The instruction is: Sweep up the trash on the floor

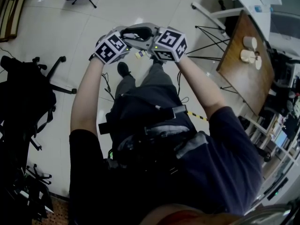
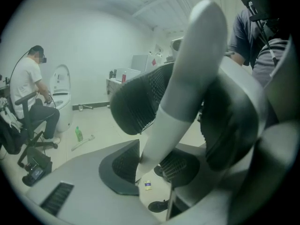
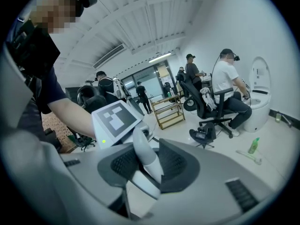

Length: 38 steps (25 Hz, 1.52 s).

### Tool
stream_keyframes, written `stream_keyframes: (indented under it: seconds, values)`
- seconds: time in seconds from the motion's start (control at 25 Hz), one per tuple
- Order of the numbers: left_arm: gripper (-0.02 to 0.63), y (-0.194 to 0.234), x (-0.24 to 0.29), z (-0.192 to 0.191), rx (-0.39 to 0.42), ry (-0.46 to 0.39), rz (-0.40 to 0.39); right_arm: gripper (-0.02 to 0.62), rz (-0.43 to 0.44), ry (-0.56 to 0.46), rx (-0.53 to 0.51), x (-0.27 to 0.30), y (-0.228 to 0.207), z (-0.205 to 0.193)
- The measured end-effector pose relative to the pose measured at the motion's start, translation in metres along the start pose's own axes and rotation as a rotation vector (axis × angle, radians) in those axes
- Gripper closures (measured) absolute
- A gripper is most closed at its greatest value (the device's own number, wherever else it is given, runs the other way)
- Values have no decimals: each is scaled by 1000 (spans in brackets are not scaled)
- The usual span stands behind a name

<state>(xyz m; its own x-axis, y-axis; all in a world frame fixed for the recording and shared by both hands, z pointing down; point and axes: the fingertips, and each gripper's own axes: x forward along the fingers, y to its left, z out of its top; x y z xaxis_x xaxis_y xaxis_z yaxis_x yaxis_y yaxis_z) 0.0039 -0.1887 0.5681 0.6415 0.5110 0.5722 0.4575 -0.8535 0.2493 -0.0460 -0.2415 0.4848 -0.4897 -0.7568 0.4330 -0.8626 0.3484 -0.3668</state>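
In the head view my left gripper point(image 1: 123, 37) and right gripper point(image 1: 154, 36) are held close together in front of me, above the pale floor. A grey-and-white handle point(image 2: 187, 78) runs between the jaws of both. In the left gripper view my left gripper point(image 2: 150, 168) has its pads against the handle's thin white end, and the right gripper's dark pads point(image 2: 140, 102) clasp the thicker part. The right gripper point(image 3: 149, 165) is shut on the handle point(image 3: 143, 156) too. A small scrap of trash point(image 2: 147, 185) lies on the floor below, near my shoe point(image 2: 159, 205).
A black office chair point(image 1: 28, 97) stands at the left and a wooden table point(image 1: 246, 64) with cups at the right. A green bottle point(image 2: 78, 134) lies on the floor near a seated person point(image 2: 33, 93). A shelf trolley point(image 3: 169, 109) and other people stand further off.
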Motion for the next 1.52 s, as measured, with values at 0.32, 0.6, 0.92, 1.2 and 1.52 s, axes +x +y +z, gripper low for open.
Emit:
stream_keyframes:
  seconds: [0.32, 0.6, 0.92, 1.2, 1.52]
  values:
    - [512, 6, 25, 40, 89, 14, -7, 462, -123, -23, -110, -37, -31, 15]
    - [514, 1, 27, 73, 149, 27, -36, 472, -153, -94, -146, -67, -37, 38]
    - [518, 5, -47, 144, 129, -203, 25, 477, 25, -245, -135, -95, -17, 124]
    - [518, 1, -135, 169, 143, -376, 154, 477, 277, -330, -166, -84, 33, 189]
    - [517, 23, -228, 146, 72, -497, 411, 477, 429, -341, -197, -22, 79, 235]
